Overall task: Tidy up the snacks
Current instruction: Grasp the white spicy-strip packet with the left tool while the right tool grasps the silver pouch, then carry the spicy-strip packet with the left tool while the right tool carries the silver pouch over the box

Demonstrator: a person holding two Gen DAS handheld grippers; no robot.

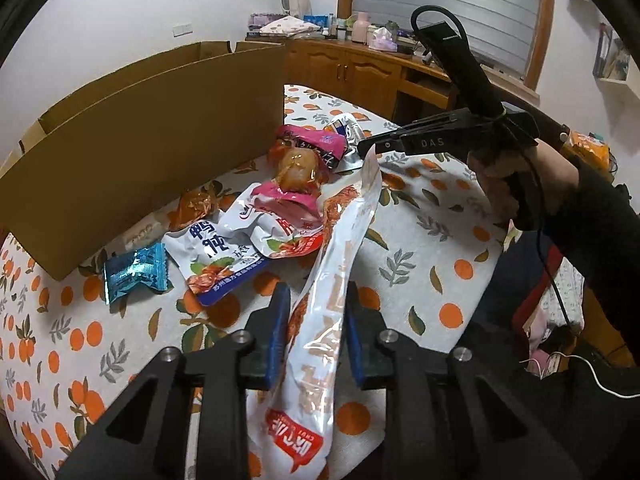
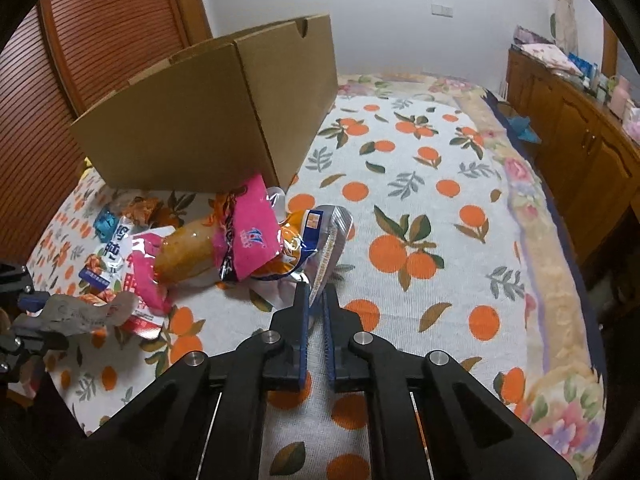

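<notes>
A long white and orange snack packet (image 1: 332, 280) stretches between both grippers above the bed. My left gripper (image 1: 316, 300) is shut on its lower part. My right gripper (image 1: 370, 148) pinches its top edge; in the right wrist view that gripper (image 2: 317, 292) is shut on the packet's thin edge (image 2: 326, 256). A pile of snacks lies beside the open cardboard box (image 1: 152, 136): a pink packet (image 1: 308, 144), white packets with blue print (image 1: 224, 248), and a blue candy wrapper (image 1: 134, 272). The box (image 2: 208, 120) and pink packet (image 2: 250, 240) also show in the right wrist view.
The orange-print bedspread (image 2: 420, 208) covers the bed. A wooden cabinet (image 1: 360, 72) with clutter on top stands by the window. A wooden door (image 2: 100, 40) is behind the box. My left gripper shows at the right wrist view's left edge (image 2: 28, 312).
</notes>
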